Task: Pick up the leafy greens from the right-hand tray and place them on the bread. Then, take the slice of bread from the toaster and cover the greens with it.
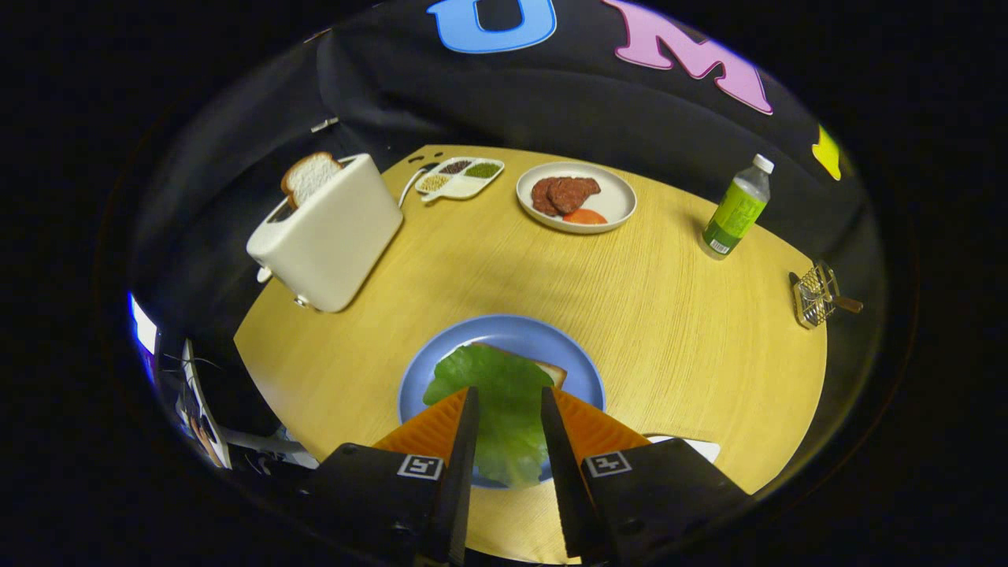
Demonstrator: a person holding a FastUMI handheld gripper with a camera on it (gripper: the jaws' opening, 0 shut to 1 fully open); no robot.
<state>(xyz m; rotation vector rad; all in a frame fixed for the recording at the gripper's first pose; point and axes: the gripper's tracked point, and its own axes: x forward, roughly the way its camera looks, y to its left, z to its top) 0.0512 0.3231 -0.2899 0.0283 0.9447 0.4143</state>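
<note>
Gripper (508, 402): I have it angled down over the plate (441, 354), fingers parted, gripping nothing.
Greens (496, 386): lying on the bread (551, 370), showing between my fingers.
Toaster (331, 236): well beyond, slice (309, 175) in its slot.

Crinkled leafy greens (504, 402) are lying flat over the bread (551, 372); another slice (309, 176) is standing upright in the toaster (331, 232).
</note>
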